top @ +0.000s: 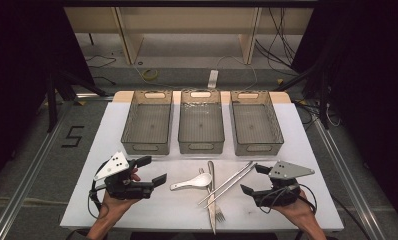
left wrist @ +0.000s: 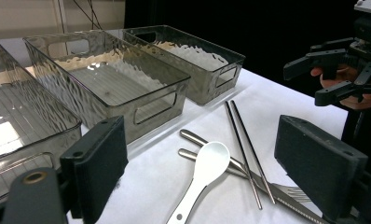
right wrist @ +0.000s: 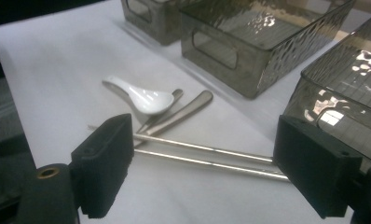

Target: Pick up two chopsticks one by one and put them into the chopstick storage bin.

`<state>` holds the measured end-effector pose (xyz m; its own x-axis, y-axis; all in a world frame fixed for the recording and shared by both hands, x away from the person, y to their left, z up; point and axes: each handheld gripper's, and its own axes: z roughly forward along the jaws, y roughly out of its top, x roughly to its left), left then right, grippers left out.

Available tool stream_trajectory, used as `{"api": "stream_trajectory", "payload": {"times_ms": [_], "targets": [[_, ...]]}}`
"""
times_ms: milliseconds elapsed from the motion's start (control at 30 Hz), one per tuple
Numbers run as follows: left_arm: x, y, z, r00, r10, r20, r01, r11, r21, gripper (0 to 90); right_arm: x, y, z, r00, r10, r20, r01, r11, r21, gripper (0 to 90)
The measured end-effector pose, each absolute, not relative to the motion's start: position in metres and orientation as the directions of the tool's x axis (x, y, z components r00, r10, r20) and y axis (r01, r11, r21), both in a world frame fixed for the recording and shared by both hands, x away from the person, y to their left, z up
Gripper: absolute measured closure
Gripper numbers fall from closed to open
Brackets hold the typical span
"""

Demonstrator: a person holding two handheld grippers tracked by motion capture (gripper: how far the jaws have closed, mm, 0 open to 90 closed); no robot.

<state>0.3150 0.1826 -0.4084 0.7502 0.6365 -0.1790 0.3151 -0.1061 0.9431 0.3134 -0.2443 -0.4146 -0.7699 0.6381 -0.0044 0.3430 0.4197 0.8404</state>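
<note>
On the white table (top: 137, 200), the cutlery lay in a loose heap just toward the person from the three bins. The white spoon (top: 193, 182) rested at about the centre, its bowl pointing to 3 o'clock and its handle to 9 o'clock. Its bowl lay over the handle ends of the knife (top: 211, 200) and the fork (top: 216, 207), which ran side by side from 12 o'clock down to 6 o'clock, the fork's tines nearest the table's front edge. The pair of metal chopsticks (top: 227, 182) crossed them on a slant, from 7 o'clock up to 1 o'clock, close together and parallel.

The left gripper (top: 154, 172) hovered at 9 o'clock of the spoon, held in the person's left hand (top: 114, 202), with its jaws spread wide and nothing between them; in the left gripper view the spoon (left wrist: 207, 163) lay ahead between the two black jaws, untouched. The right gripper (top: 254, 179) hung at 3 o'clock of the heap, jaws likewise spread and empty; in the right gripper view the chopsticks (right wrist: 207, 156) lay ahead between its jaws, clear of the pads.

The three grey clear bins stood in a row at 12 o'clock: the left bin (top: 132, 132), the middle bin (top: 201, 147) and the right bin (top: 277, 132).
</note>
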Motion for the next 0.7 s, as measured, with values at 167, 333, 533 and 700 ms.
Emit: {"api": "stream_trajectory", "payload": {"times_ms": [167, 333, 533, 700], "targets": [[0.316, 0.183, -0.408, 0.750, 0.638, -0.177, 0.314, -0.107, 0.943, 16.3, 0.326, -0.244, -0.412, -0.815, 0.578, -0.043, 0.330, 0.524, 0.785, 24.0], [0.317, 0.182, -0.408, 0.751, 0.636, -0.178, 0.315, -0.109, 0.943, 16.3, 0.337, -0.234, -0.415, -0.855, 0.509, -0.102, 0.298, 0.643, 0.706, 26.2], [0.317, 0.182, -0.408, 0.752, 0.635, -0.178, 0.315, -0.109, 0.943, 16.4, 0.354, -0.212, -0.421, -0.916, 0.370, -0.152, 0.223, 0.789, 0.572, 29.8], [0.317, 0.182, -0.409, 0.753, 0.633, -0.177, 0.315, -0.111, 0.943, 16.4, 0.368, -0.200, -0.429, -0.943, 0.298, -0.147, 0.191, 0.848, 0.494, 35.2]]}}
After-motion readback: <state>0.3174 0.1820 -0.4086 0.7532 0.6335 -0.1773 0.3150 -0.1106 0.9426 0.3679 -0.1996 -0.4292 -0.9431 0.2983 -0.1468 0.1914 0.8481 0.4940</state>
